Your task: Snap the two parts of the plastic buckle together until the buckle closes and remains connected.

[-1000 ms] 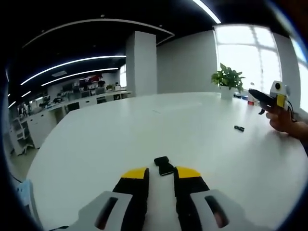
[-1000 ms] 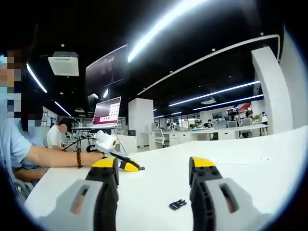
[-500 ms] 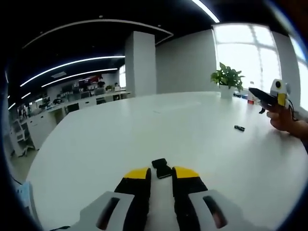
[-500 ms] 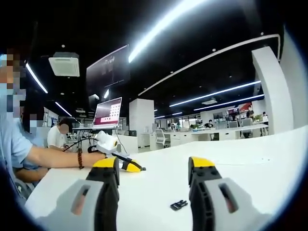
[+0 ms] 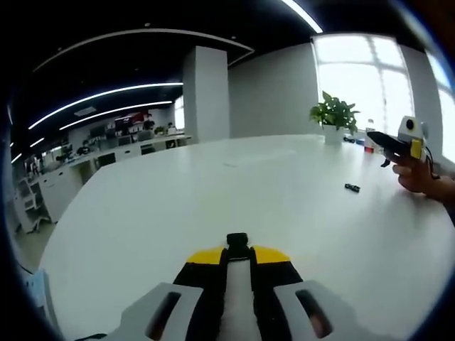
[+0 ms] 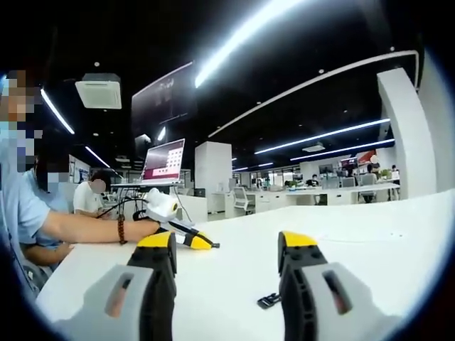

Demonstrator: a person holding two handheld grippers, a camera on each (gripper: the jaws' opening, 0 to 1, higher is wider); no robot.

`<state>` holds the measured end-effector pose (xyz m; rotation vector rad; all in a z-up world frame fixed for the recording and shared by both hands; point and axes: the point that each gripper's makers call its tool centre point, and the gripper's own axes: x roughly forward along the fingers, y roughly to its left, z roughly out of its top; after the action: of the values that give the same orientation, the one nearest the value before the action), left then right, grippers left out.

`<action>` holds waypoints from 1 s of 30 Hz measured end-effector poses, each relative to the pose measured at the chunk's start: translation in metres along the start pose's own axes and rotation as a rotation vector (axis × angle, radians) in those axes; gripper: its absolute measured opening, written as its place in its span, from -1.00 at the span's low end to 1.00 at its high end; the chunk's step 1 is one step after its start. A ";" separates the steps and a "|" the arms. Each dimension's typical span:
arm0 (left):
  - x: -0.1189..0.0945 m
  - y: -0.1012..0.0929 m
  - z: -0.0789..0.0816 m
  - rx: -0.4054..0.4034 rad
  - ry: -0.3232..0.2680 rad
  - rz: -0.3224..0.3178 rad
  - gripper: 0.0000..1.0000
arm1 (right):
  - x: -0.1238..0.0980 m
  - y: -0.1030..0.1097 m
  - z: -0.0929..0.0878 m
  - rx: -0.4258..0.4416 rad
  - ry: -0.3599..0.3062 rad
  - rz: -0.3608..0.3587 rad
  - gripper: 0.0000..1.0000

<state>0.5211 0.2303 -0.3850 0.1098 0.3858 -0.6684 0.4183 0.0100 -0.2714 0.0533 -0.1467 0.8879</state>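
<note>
A small black buckle part (image 5: 237, 242) sits between the yellow tips of my left gripper (image 5: 238, 254), whose jaws have closed in on it over the white table (image 5: 213, 192). The other black buckle part (image 5: 351, 187) lies loose on the table at the right, below the right gripper (image 5: 378, 138), which a hand holds in the air. In the right gripper view that loose part (image 6: 269, 300) lies low between the wide-apart jaws of my right gripper (image 6: 227, 243). The left gripper (image 6: 201, 243) shows there at the left, held low over the table.
A potted plant (image 5: 335, 116) and small bottles (image 5: 369, 141) stand at the table's far right edge. A white pillar (image 5: 206, 92) and office desks lie beyond. A monitor (image 6: 163, 162) and seated people (image 6: 89, 200) are at the left of the right gripper view.
My left gripper's jaws have closed from wide apart onto the near buckle part. The right gripper has stayed open and shifted only slightly.
</note>
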 end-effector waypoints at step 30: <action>-0.020 -0.052 -0.005 0.273 0.002 -0.256 -0.76 | -0.005 -0.012 -0.001 -0.003 0.013 -0.039 0.16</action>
<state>0.4727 0.2029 -0.3811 0.3247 0.3114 -0.9720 0.4246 -0.0017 -0.2731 0.0472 -0.1348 0.8493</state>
